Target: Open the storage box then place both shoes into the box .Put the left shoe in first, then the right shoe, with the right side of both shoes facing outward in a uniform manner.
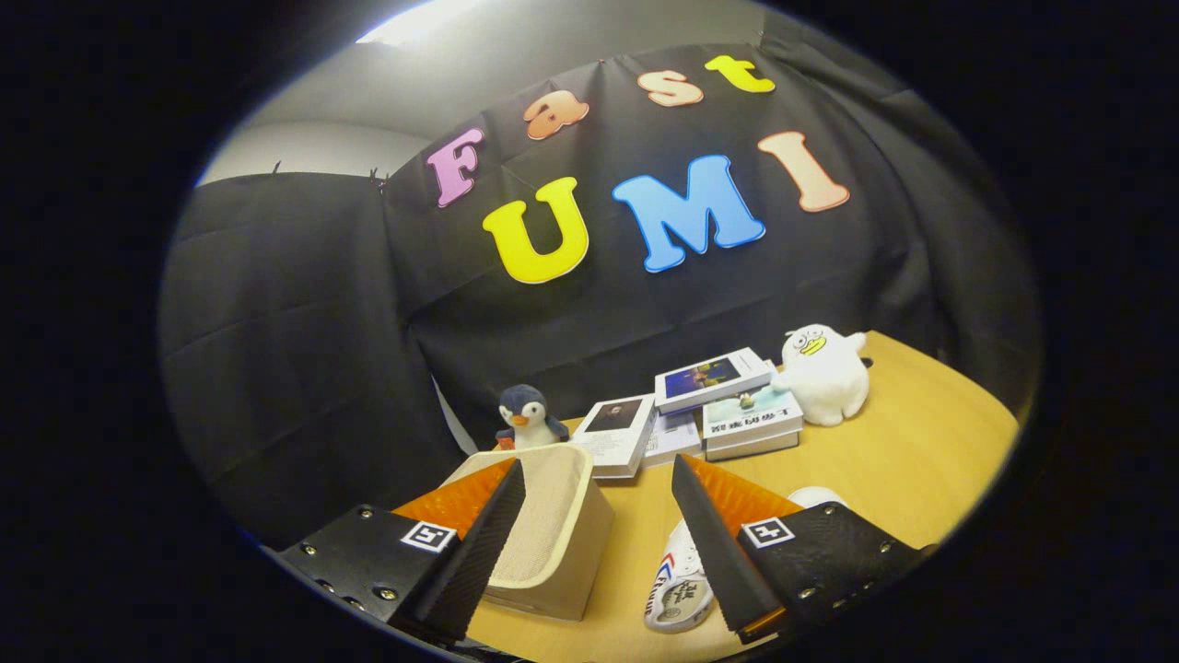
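Observation:
My gripper [599, 502] stands open above the wooden table [921, 460], with nothing between its fingers. A beige storage box [553, 525] sits just ahead of the left finger [479, 543], which partly covers it; whether its lid is up or down I cannot tell. A white shoe [677, 589] with coloured marks on its side lies on the table under the right finger [714, 543], which hides most of it. A bit of white [815, 497] shows beyond the right finger; it may be a second shoe, too hidden to tell.
At the back of the table lie several books in stacks [709, 405]. A penguin plush [527, 419] stands behind the box and a white duck plush [822, 373] sits to the right of the books. The table's left edge lies close beside the box.

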A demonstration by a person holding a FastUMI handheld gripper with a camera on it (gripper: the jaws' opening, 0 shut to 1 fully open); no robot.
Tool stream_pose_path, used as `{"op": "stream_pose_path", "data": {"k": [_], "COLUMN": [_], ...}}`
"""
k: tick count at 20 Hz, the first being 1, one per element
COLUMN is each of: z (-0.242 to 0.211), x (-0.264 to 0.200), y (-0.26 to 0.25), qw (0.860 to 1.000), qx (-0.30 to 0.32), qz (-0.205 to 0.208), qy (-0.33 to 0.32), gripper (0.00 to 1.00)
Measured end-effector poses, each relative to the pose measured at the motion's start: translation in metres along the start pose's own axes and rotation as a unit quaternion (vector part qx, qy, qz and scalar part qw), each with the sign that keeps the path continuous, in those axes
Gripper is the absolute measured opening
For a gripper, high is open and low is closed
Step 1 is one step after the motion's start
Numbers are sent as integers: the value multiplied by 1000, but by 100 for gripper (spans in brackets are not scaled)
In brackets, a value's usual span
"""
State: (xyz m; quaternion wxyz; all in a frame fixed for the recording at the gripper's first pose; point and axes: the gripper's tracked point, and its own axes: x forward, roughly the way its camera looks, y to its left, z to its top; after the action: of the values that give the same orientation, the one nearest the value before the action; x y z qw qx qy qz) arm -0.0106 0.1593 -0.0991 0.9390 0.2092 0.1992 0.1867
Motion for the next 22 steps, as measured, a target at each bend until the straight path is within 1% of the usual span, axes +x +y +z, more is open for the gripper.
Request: {"op": "stream_pose_path", "data": {"k": [4,10,18,21,22], "z": [-24,-53,-97,-112,-116], "x": [7,15,24,29,32], "y": [6,15,33,42,43], "qw": [997,988,963,948,942], "qx": [58,129,213,251,267], "qz": [16,31,56,70,67], "qy": [39,81,154,183,191], "gripper": [97,97,97,97,90]}}
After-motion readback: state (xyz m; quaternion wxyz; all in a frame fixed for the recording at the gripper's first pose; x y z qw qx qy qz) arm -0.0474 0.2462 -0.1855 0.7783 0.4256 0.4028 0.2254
